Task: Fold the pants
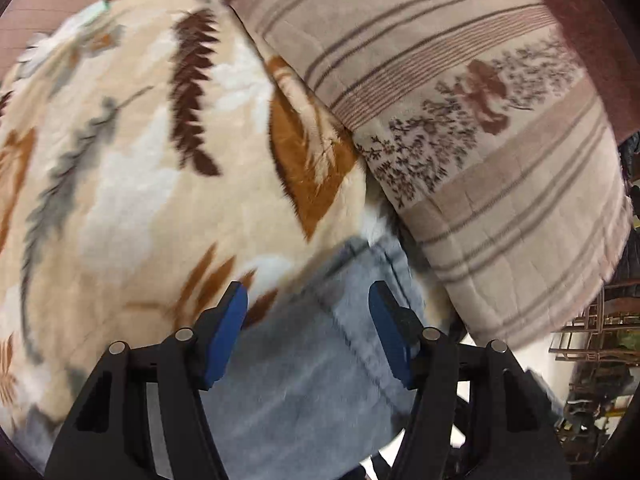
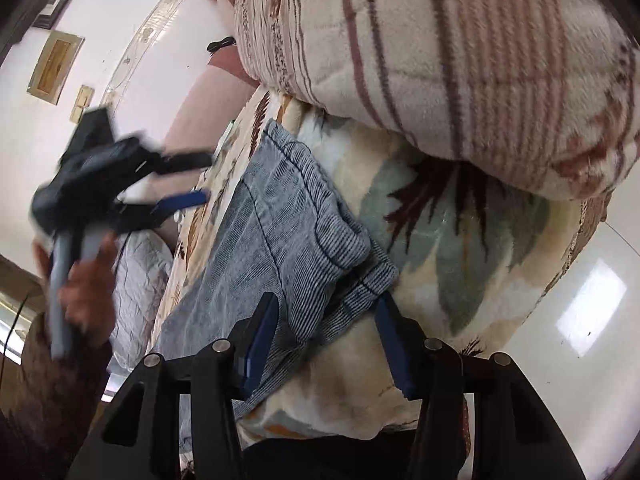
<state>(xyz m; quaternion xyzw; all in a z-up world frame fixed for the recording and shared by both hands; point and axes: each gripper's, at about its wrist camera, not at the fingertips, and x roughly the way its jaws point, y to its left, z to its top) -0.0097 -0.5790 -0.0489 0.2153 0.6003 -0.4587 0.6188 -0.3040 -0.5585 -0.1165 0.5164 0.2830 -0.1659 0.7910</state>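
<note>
Light blue-grey ribbed pants lie flat on a floral blanket, waistband end nearest the right wrist camera. My right gripper is low over that waistband. Its jaws stand apart with the fabric's corner between them. The left blue pad touches the cloth; the other pad is beside the waistband edge. In the left wrist view the pants fill the lower middle. My left gripper hangs open above them, holding nothing. The right wrist view also shows the left gripper, blurred, in a hand.
A thick striped folded blanket rests on the floral blanket just beyond the pants; the same striped blanket appears in the right wrist view. A white tiled floor lies off the bed's edge. A metal rack stands at the right.
</note>
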